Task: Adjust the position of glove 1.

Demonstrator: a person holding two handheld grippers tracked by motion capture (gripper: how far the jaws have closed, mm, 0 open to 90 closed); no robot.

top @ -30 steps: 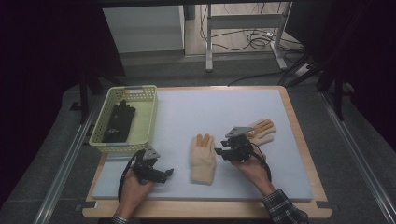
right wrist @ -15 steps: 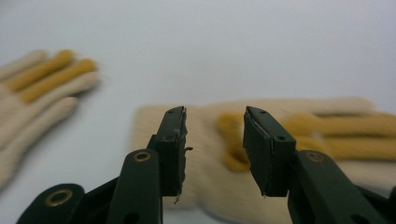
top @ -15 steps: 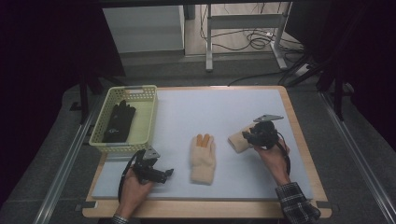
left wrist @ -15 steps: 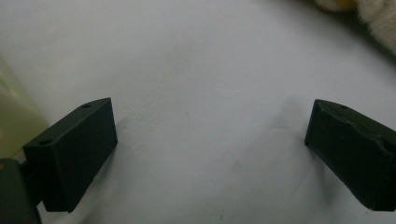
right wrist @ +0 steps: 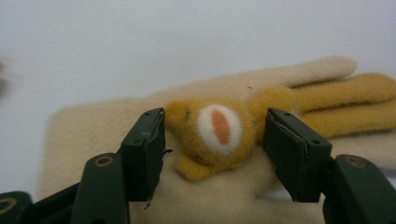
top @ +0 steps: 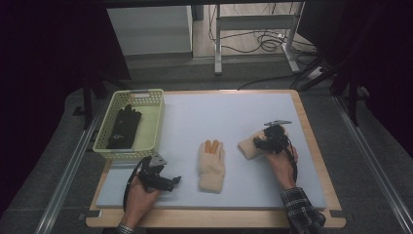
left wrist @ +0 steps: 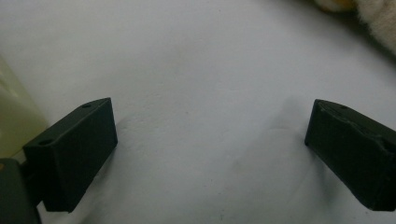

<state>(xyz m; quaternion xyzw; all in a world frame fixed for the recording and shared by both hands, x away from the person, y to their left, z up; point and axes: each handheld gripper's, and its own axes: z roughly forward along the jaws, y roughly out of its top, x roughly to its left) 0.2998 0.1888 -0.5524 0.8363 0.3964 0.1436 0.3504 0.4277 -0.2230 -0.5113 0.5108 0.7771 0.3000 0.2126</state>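
Note:
A cream glove with orange fingers lies at the right of the white mat. My right gripper hangs over it. In the right gripper view its jaws have just been opening and stand either side of the glove's orange bear patch, with the pads off the cream glove. My right gripper is open. A second cream glove lies flat in the middle. At the front left my left gripper rests low over the mat, and my left gripper is wide open with nothing between its fingers.
A pale yellow basket stands at the table's left with a black glove inside it. The mat's wooden border runs close by the right hand. Beyond the table are a cabinet and desk legs with cables.
The right hand has moved to the right, away from the middle glove, and the glove under it has come along and turned. The left hand has kept still.

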